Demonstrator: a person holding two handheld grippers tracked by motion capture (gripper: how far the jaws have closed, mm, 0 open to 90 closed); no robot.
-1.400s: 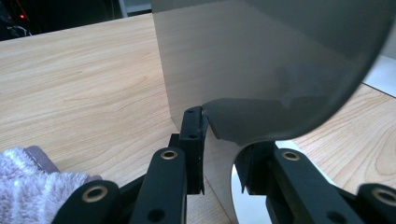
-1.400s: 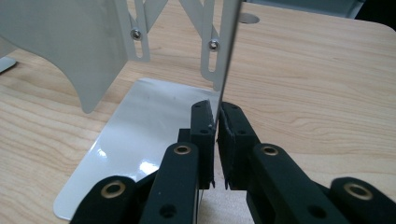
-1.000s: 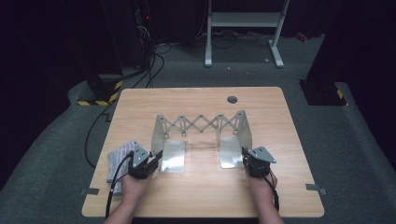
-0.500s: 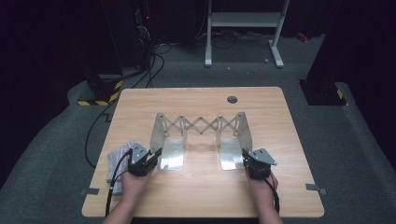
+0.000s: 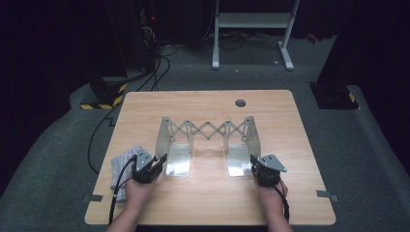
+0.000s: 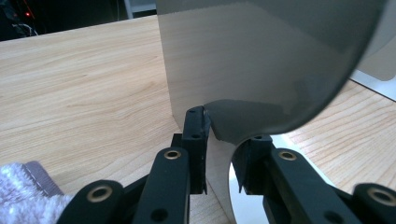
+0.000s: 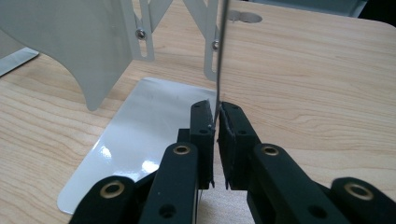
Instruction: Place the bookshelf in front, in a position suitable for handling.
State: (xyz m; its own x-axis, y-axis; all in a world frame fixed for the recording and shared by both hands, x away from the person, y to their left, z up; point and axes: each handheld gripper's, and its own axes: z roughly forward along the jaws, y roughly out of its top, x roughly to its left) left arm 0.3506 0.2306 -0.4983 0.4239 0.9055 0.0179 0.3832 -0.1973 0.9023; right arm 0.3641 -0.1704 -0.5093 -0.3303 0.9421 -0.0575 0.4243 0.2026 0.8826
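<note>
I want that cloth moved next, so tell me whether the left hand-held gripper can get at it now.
Probably not yet: the left hand-held gripper straddles the metal rack's end plate. The grey cloth lies right beside the hand, nothing between them, once it lets go.

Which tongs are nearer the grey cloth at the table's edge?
Left. The left tongs sit right beside the grey cloth; the right tongs are across the table, at the rack's far end plate.
</note>
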